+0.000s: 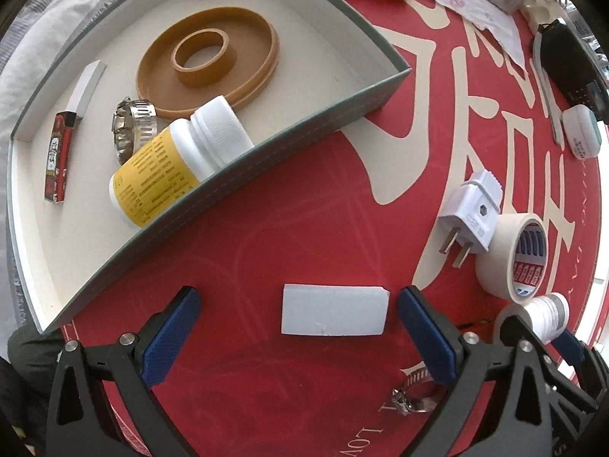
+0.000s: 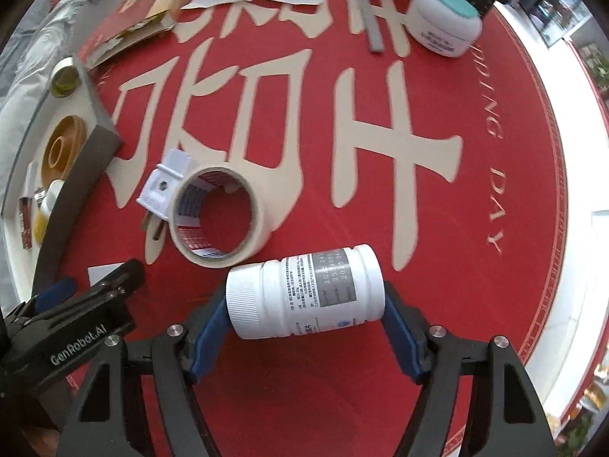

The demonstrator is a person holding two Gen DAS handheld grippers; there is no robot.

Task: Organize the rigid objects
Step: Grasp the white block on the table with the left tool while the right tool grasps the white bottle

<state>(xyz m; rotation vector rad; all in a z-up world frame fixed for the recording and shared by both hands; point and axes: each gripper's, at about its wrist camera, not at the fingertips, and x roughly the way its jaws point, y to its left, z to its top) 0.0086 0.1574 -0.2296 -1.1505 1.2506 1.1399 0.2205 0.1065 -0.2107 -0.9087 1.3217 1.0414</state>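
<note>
Right tool (image 2: 306, 327) grips a white bottle (image 2: 304, 291); only the left view shows the wide-open left tool (image 1: 298, 337) straddling a white block (image 1: 335, 315).

Home: red wedding-day table mat (image 2: 495, 152)

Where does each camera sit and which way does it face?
Left wrist: on the left hand-held gripper, facing down at a white block lying between its open blue fingers, box beyond; the right gripper shows at the lower right.
Right wrist: on the right hand-held gripper, facing down at a white bottle lying between its fingers; the left gripper shows at the lower left.
Shared: red mat, tape roll, plug, box.
</note>
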